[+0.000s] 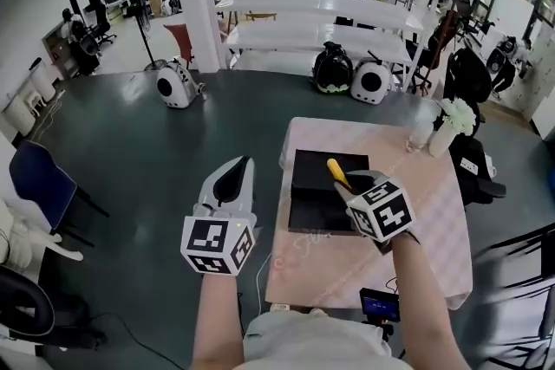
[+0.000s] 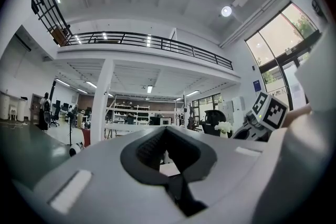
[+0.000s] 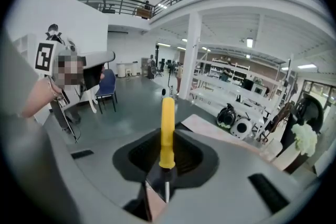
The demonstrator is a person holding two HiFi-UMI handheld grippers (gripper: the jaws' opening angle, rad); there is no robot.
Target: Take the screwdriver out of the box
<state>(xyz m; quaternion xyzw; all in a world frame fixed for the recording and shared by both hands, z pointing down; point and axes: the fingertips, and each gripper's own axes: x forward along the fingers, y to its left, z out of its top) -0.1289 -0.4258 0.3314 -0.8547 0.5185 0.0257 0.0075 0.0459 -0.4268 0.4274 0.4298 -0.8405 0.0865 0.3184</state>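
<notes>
A yellow-handled screwdriver is pinched in my right gripper, lifted above the black box on the pink-clothed table. In the right gripper view the yellow handle sticks up and away from the jaws. The jaws of the right gripper are shut on the screwdriver where handle and metal shaft meet. My left gripper hangs over the floor left of the table, apart from the box. In the left gripper view the left gripper has its jaws together with nothing between them.
A vase of white flowers and a glass stand at the table's far right corner. A small screen sits at the near edge. A blue chair is far left, a black chair right of the table, white shelves beyond.
</notes>
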